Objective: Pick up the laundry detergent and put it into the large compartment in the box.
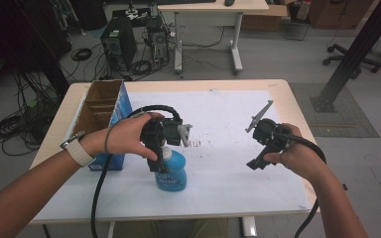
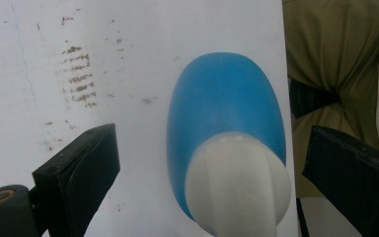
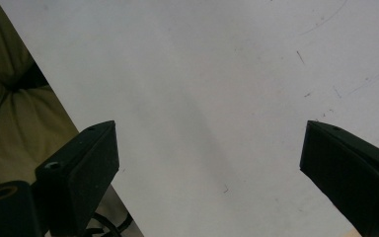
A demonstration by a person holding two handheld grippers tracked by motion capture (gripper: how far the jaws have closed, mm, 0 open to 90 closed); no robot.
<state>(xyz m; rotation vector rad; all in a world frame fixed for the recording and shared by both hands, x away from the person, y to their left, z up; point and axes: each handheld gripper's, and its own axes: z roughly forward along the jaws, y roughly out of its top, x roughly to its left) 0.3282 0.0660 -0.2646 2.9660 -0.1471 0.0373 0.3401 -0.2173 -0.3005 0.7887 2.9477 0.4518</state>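
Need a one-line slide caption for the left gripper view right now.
Left gripper poised open over the upright blue bottle, jaws either side of its white cap, not touching.

in the right gripper view we see the right gripper (image 3: 209,163) with its two black jaws set wide apart, nothing between them, above the white table surface (image 3: 202,74). olive trousers (image 3: 10,123) appear at left.

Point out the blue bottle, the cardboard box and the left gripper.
blue bottle (image 1: 172,173): high view, on its blue body.
cardboard box (image 1: 99,106): high view, on its open brown inside.
left gripper (image 2: 209,165): left gripper view, midway between its open jaws.
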